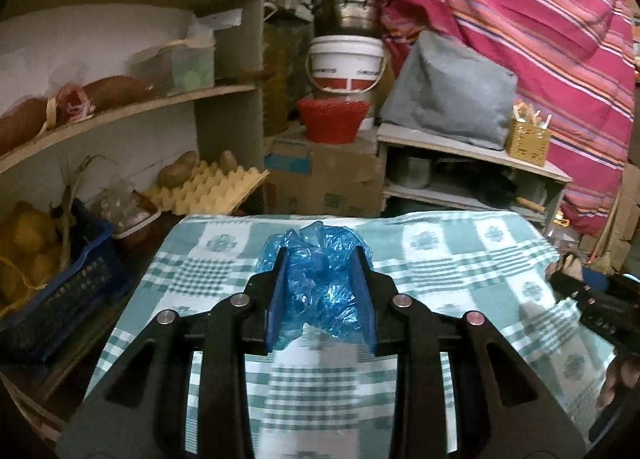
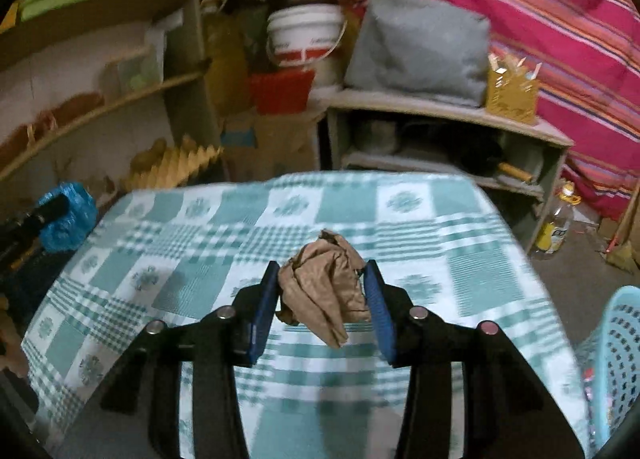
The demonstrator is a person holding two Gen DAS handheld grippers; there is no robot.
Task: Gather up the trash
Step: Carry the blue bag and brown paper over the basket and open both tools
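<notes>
My left gripper [image 1: 322, 259] is shut on a crumpled blue plastic bag [image 1: 316, 283] and holds it above the green checked tablecloth [image 1: 460, 259]. The bag also shows at the left edge of the right wrist view [image 2: 70, 219]. My right gripper [image 2: 322, 271] is shut on a crumpled brown paper wad [image 2: 326, 291], held over the same cloth [image 2: 200, 239]. A light blue perforated basket [image 2: 616, 359] stands at the lower right, beside the table. The right gripper shows as a dark shape at the right edge of the left wrist view [image 1: 592, 299].
Behind the table are wooden shelves [image 1: 132, 107], an egg tray [image 1: 208, 187], a cardboard box [image 1: 320, 175], a red basket [image 1: 334, 117], a white bucket [image 1: 346, 63] and a low shelf unit [image 2: 440, 115]. A blue crate [image 1: 60, 291] sits at left. A bottle [image 2: 558, 223] stands on the floor.
</notes>
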